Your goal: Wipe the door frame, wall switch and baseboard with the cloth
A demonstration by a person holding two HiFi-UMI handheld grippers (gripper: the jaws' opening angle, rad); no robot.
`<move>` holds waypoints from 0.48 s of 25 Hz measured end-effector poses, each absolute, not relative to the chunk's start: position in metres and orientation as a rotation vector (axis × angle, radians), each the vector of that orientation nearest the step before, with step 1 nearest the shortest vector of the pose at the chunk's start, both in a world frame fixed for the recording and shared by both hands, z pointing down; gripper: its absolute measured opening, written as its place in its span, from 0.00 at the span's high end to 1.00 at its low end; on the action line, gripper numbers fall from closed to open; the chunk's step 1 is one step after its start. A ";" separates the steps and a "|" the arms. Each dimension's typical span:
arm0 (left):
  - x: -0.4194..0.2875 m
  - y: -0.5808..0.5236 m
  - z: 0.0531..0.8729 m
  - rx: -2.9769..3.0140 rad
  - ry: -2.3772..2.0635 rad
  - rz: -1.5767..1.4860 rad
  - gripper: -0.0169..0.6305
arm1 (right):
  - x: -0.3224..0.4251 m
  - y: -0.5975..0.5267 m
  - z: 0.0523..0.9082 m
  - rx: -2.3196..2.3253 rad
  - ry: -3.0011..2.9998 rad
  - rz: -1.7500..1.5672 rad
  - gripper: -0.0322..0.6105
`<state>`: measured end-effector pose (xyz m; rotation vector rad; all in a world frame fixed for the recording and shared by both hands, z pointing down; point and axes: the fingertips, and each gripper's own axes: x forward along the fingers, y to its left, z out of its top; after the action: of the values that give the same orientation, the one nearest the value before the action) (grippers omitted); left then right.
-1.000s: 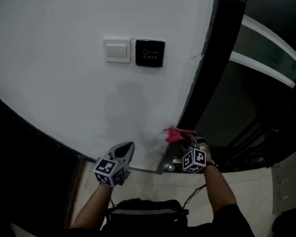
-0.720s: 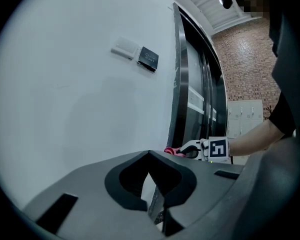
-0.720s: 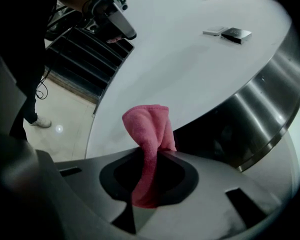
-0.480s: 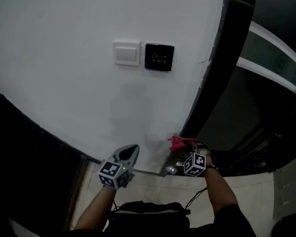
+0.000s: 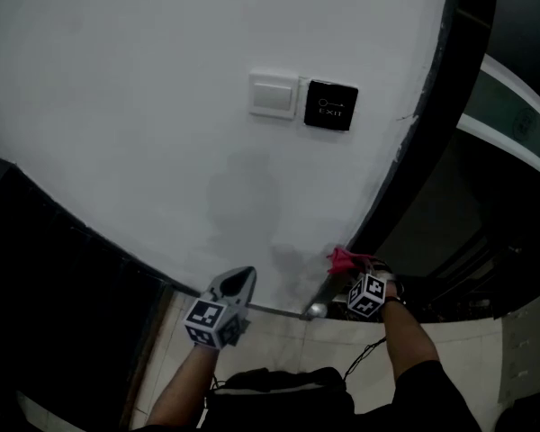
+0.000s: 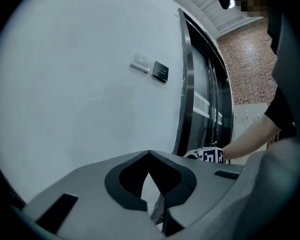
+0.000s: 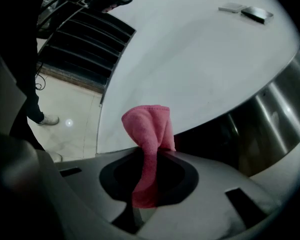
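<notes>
Pink cloth (image 7: pixel 149 134), soft terry, is clamped bunched between the closed jaws of the right gripper (image 7: pixel 145 156) and sticks out past the tips. The dark, glossy door frame (image 5: pixel 405 169) is found just to that gripper's right, its long axis running up and away. The frame's foot is judged the nearest target, on the right gripper's side. White wall switch (image 5: pixel 273 95) is well above, to the upper left. Left gripper (image 5: pixel 238 279) is closed and empty, by the smooth white wall (image 5: pixel 144 106).

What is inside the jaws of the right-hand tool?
A pink cloth, pinched in the right gripper's jaws; its top bunches out above them. The cloth covers the spot where they meet.
</notes>
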<state>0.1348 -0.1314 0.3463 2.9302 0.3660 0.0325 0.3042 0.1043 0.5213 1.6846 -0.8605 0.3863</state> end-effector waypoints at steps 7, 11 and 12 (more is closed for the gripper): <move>0.117 -0.147 0.349 2.873 0.434 0.035 0.97 | 0.248 0.098 0.488 1.959 -0.889 0.419 0.86; 0.115 -0.127 0.360 2.854 0.551 0.002 0.97 | 0.197 0.109 0.457 2.261 -0.871 0.391 0.86; 0.114 -0.120 0.366 2.842 0.584 0.008 0.97 | 0.178 0.112 0.459 2.340 -0.872 0.405 0.86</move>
<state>0.1138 -0.1198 0.3662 2.8416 0.5844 0.0078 0.1779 0.1118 0.4588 2.3399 -0.8716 0.4051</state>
